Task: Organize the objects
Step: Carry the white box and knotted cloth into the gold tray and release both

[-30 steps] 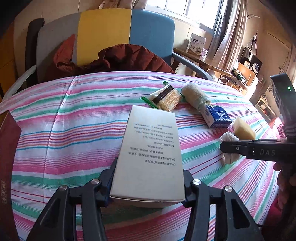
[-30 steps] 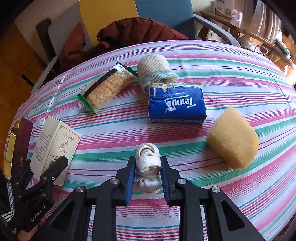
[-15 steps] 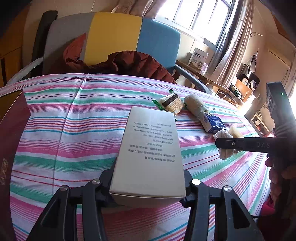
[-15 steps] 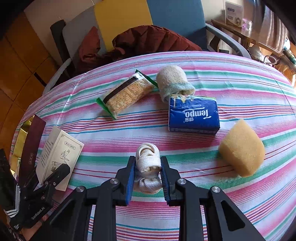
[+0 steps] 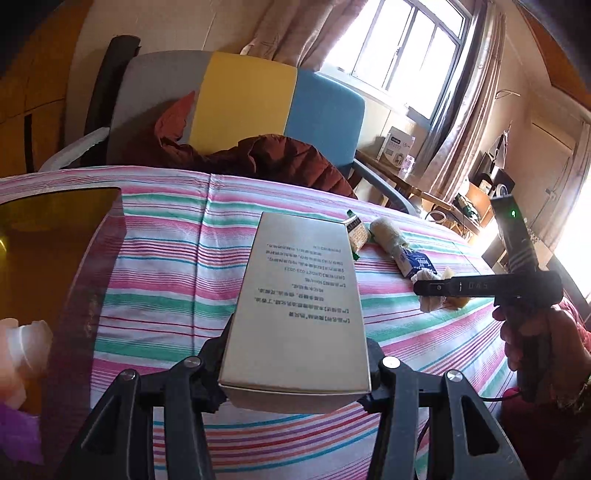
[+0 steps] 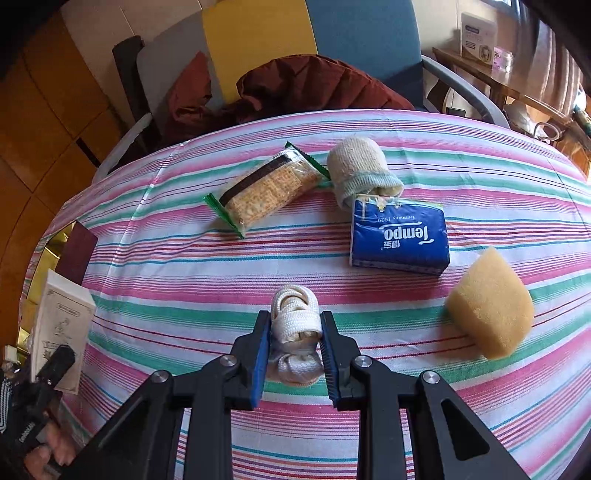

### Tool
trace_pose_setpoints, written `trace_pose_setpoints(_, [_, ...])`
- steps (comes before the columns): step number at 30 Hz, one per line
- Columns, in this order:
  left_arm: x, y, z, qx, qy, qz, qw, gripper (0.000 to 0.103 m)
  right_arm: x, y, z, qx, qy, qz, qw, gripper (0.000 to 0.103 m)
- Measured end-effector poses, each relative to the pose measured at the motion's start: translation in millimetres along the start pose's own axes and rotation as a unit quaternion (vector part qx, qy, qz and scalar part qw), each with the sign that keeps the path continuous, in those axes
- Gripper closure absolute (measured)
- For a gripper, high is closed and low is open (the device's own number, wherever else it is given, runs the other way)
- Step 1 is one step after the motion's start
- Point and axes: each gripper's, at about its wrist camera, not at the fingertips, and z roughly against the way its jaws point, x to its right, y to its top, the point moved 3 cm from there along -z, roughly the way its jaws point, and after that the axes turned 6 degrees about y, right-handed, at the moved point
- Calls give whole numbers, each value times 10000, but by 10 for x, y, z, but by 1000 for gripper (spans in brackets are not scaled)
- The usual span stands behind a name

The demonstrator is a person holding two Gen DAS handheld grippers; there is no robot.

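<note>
1. Left wrist view: the left gripper (image 5: pixel 295 373) holds a pale carton (image 5: pixel 299 306) by its near end, a pad pressed on each long side. The carton's printed face is up and it points away toward the far side of the bench (image 5: pixel 166 266).
2. The carton is lifted clear of the striped cloth. To its left stands a dark red box (image 5: pixel 74 277) with a gold lining, its open top facing up.
3. At the near left edge of this view a pale, blurred thing shows; what it is cannot be told.
4. Right wrist view: the right gripper (image 6: pixel 293 354) is closed tight on a rolled white cord bundle (image 6: pixel 295 332), blue pads squeezing it from both sides, near the front middle of the bench.
5. Far from the bundle lies a cracker packet (image 6: pixel 269 194), slanted, with green sealed ends.
6. Just right of the packet sits a rolled beige sock (image 6: pixel 360 170), its open end touching the far edge of a blue tissue pack (image 6: pixel 399 236).
7. A yellow sponge (image 6: pixel 491 306) lies to the right of the bundle, near the tissue pack but apart from it.
8. At the far left of this view the carton appears again in the left gripper, beside the dark red box, with a hand (image 6: pixel 48 454) below it.
9. Beyond the bench stands a chair (image 6: pixel 258 33) with grey, yellow and blue panels, and a dark red jacket (image 6: pixel 306 88) is heaped on its seat.
</note>
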Motion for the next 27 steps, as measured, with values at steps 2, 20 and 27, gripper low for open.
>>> trace_pose_setpoints(2, [-123,58,96,53,16,150,9999,51,-11,-3,-4,-4,-7,38,10000,77])
trace_pose_setpoints(20, [-1723,594,572,148,1410,909,9857,51,-470,-1,142,522,512,791,9942,77])
trace_pose_setpoints(27, [-2596,720,537,-371,2064,1306,9690,51,-752,-63,156,440,941,738,9918,77])
